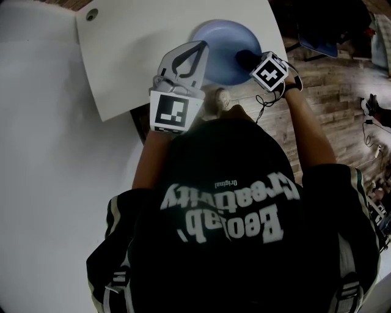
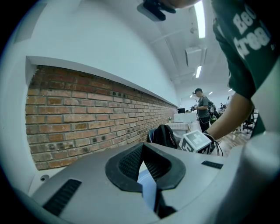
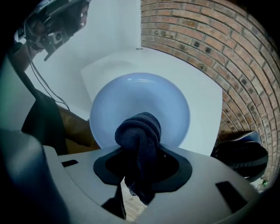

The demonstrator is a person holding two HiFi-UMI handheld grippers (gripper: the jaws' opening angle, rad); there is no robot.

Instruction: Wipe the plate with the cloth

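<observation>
While in right claw [image 3: 141, 168], knit cloth [image 3: 138, 129] over round plate [image 3: 140, 94]

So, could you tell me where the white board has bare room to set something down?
The board is bare left of the blue plate, to its corner hole. Around the plate it is crowded: the left gripper clamps its rim, the right gripper holds the dark cloth there.
</observation>
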